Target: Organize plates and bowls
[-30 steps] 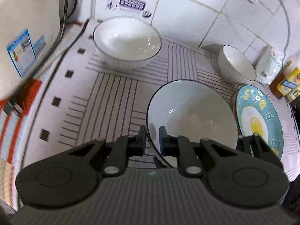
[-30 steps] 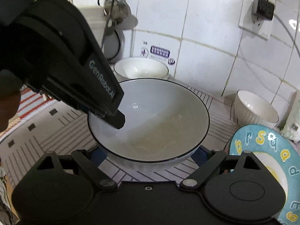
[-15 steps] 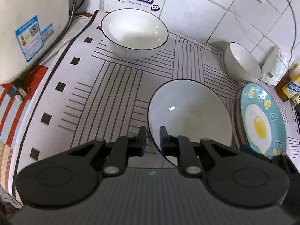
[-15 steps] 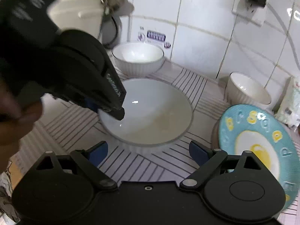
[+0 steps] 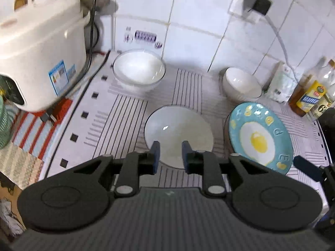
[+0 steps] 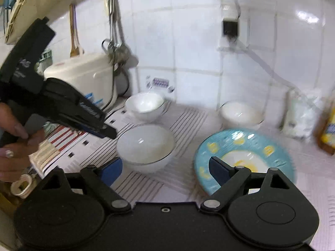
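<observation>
Released and lifted clear of wide bowl (image 5: pixel 178 133): left gripper (image 5: pixel 168 152) jaws just parted, empty; right gripper (image 6: pixel 165 167) agape, empty. Next, approach far bowl (image 5: pixel 139 71) squarely by rim.

In the right wrist view motion blur smears the blue plate (image 6: pixel 247 146), the bottle (image 6: pixel 327 133) cut by the right edge, and the wall sticker (image 6: pixel 160 83), whose print cannot be read. In the left wrist view the green basket (image 5: pixel 3 123) is cut by the left edge. The right gripper (image 5: pixel 309 170) shows only one blue finger there.
</observation>
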